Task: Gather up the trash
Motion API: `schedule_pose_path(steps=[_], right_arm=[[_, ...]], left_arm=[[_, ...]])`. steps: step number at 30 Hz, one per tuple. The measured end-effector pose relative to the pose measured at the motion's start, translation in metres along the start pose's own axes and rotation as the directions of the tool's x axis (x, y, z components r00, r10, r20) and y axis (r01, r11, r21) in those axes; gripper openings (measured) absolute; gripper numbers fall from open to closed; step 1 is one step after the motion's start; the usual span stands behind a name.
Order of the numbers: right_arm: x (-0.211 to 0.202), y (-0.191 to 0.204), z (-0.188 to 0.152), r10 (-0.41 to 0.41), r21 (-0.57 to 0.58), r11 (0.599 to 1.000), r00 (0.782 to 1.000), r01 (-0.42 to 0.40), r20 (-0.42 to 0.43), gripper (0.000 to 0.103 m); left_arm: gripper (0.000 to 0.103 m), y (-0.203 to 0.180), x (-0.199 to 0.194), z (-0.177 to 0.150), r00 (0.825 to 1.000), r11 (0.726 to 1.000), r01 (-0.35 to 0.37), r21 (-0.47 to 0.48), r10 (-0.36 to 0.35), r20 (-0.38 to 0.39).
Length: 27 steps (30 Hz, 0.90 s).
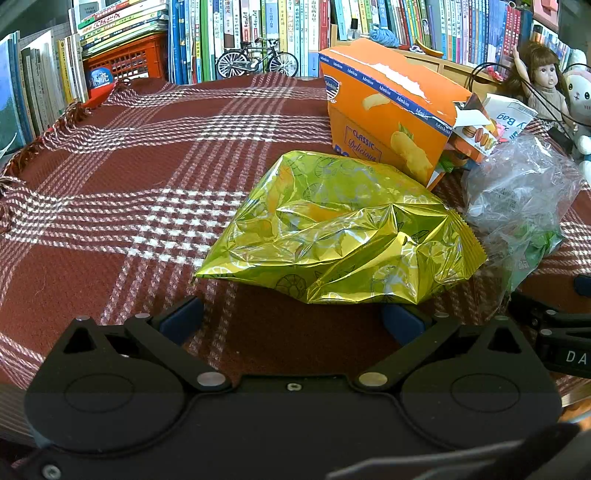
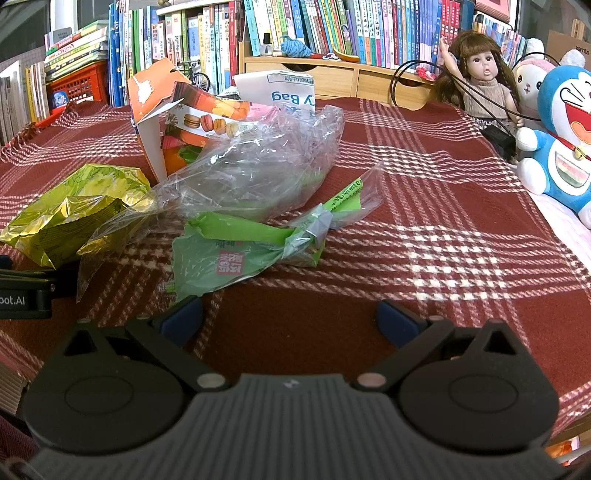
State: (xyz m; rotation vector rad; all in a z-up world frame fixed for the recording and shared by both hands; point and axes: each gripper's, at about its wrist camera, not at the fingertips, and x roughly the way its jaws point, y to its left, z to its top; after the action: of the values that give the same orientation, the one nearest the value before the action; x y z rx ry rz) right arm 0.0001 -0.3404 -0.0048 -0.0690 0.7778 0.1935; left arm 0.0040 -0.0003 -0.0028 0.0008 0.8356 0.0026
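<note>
Left wrist view: at the bottom of the frame we see our left gripper (image 1: 293,319) with its jaws spread wide and nothing between them, low over a red plaid cloth (image 1: 110,177). Just beyond the blue fingertips (image 1: 181,319), right of centre, lies a crumpled gold-green foil snack bag (image 1: 343,236). Behind it, toward the upper right, an orange chip box (image 1: 388,114) stands tilted, touching the foil bag's far edge. At the right edge a clear plastic bag (image 1: 521,184) sits beside the foil bag. Along the top runs a shelf of books (image 1: 258,33) with a small model bicycle (image 1: 256,61) in front. Right wrist view: our right gripper (image 2: 290,319) fills the bottom, jaws likewise wide apart and empty. Just past its left fingertip lies a green wrapper (image 2: 229,251), twisted together with clear film. Behind that, the clear plastic bag (image 2: 258,166) is heaped at centre, the foil snack bag (image 2: 70,210) at far left. Farther back, upper left, stand the orange chip box (image 2: 151,96) and a macaron box (image 2: 207,122). A doll (image 2: 484,74) and a blue plush toy (image 2: 565,140) sit at upper right.
</note>
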Motion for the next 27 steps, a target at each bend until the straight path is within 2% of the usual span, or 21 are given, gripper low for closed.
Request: schedule_pose_path(steps=[27], right_arm=[[-0.0009,-0.001,-0.0015,-0.002,0.008,1.0,1.0,0.002,0.022,0.103]], left_arm=[[0.103,0.0001,-0.0005,-0.0015,1.0,1.0,0.002,-0.001,-0.002,0.004]])
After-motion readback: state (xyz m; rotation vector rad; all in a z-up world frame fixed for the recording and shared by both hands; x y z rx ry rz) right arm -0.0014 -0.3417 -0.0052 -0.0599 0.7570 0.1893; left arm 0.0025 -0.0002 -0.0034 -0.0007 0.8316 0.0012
